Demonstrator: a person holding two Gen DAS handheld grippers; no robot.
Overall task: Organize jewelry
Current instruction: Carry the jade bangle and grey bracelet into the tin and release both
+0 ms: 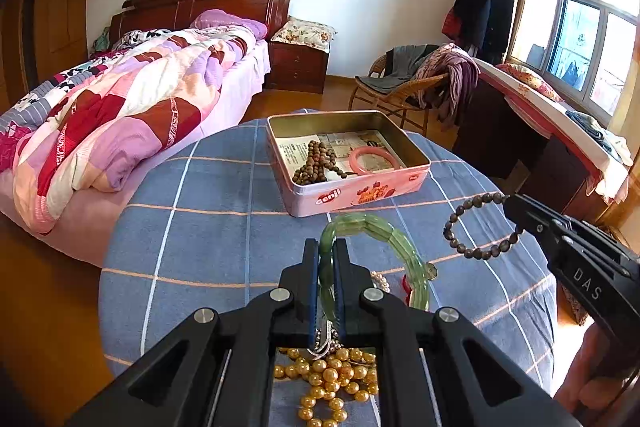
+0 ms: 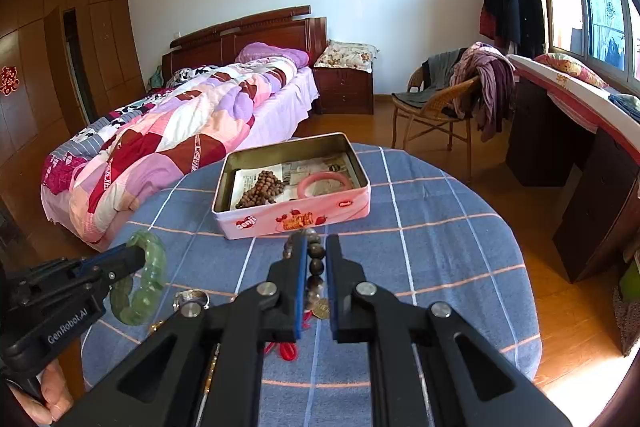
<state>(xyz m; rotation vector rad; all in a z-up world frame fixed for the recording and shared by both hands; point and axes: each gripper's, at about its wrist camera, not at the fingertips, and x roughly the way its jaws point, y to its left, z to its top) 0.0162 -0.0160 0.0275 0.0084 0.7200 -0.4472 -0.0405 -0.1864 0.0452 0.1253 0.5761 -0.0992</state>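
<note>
- The left gripper (image 1: 327,247) had its jaws clamped on a green bracelet (image 1: 376,227), lifted clear of the blue checked tablecloth (image 1: 200,227); most of the ring stuck out ahead of and to the right of the fingers.
- The right gripper (image 2: 316,247) was pinched on a dark bead bracelet (image 2: 314,263), whose loop hung from the fingertips above the cloth.
- Both bracelets were held on the near side of the pink tin (image 2: 296,219), apart from it.
- The tin stood open on the table, lined with newspaper; inside lay a heap of brown beads (image 1: 316,163) on the left and a pink bangle (image 1: 372,159) on the right, just beside each other.
- Gold beads (image 1: 332,379) lay on the cloth under the left gripper, with what looked like a silver chain (image 1: 324,343), partly hidden.
- A red cord (image 2: 286,349) lay below the right gripper.
</note>
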